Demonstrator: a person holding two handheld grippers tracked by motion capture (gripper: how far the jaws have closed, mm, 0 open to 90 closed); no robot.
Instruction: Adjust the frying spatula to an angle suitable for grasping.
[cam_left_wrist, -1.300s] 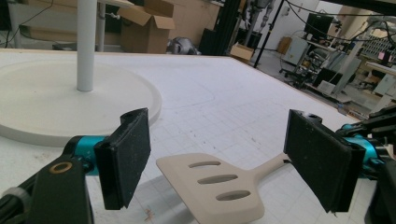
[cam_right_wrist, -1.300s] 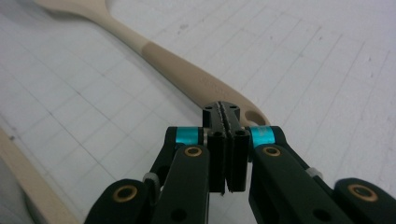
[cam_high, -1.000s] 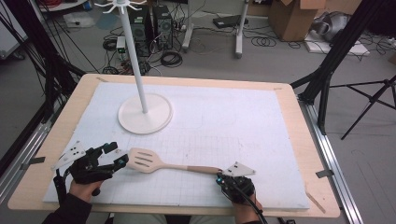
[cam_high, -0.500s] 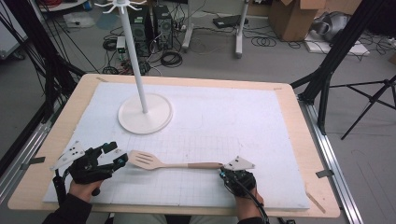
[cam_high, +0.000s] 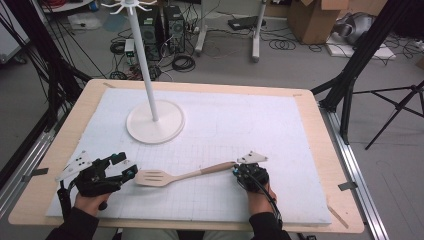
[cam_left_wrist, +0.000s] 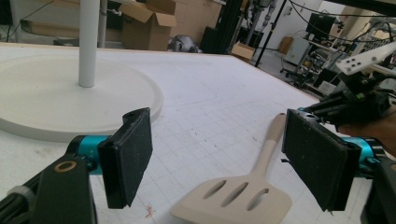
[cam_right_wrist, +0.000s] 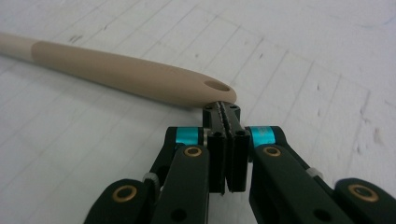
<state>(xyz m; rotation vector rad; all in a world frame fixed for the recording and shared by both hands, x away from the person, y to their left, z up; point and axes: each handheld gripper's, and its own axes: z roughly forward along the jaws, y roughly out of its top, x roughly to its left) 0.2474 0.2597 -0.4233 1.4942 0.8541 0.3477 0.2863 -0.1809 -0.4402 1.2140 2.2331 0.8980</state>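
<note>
— At the near edge of the desk (cam_high: 320, 150), how did the right tool (cam_right_wrist: 227, 108) sit?
— Pressed together, empty, its tip just beside the spatula (cam_high: 185, 175) handle's holed end.
— And the left tool (cam_left_wrist: 224, 163)?
— Spread wide, the slotted blade lying flat between its pads.
— Best approach?
— I'd judge closing low across the blade's neck, keeping clear of the stand (cam_high: 155, 120) behind.
</note>
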